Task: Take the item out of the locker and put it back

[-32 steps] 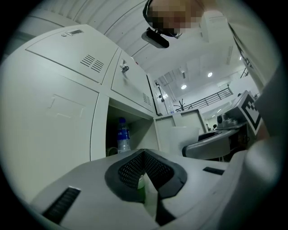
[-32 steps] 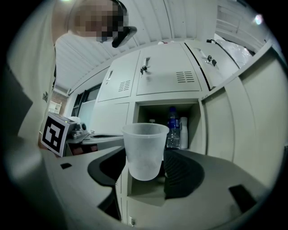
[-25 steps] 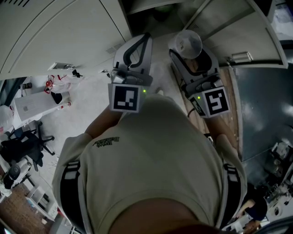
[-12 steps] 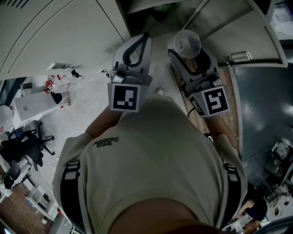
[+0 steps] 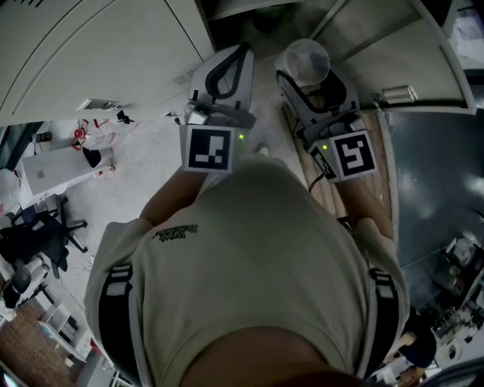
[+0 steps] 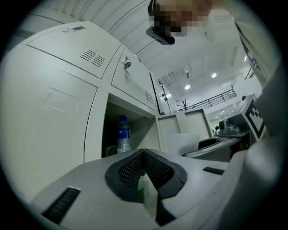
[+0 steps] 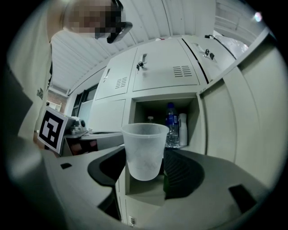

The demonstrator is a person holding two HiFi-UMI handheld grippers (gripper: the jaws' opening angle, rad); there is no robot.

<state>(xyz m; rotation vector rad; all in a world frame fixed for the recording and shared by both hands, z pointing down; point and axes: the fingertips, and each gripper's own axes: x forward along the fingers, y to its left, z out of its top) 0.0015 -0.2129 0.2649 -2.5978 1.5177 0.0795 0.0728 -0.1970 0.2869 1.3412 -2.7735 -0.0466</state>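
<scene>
A translucent plastic cup point(image 7: 144, 150) stands upright between the jaws of my right gripper point(image 7: 145, 167), which is shut on its lower part. In the head view the cup point(image 5: 305, 60) and right gripper point(image 5: 308, 75) are held just in front of the open locker compartment point(image 5: 261, 17). That compartment point(image 7: 153, 117) lies straight ahead of the cup, with a water bottle point(image 7: 170, 128) and a white bottle point(image 7: 182, 129) at its back. My left gripper point(image 5: 236, 54) hovers beside it on the left, shut with nothing between its jaws point(image 6: 145, 157).
Closed locker doors point(image 5: 91, 53) fill the left. The open locker door point(image 7: 234, 117) stands to the right of the compartment. In the left gripper view the water bottle point(image 6: 123, 134) shows inside the compartment. A desk point(image 5: 57, 170) and office chair point(image 5: 34, 238) stand on the floor below.
Both grippers have moved a little forward toward the locker, the right one carrying the cup with it. The grip has not changed.
</scene>
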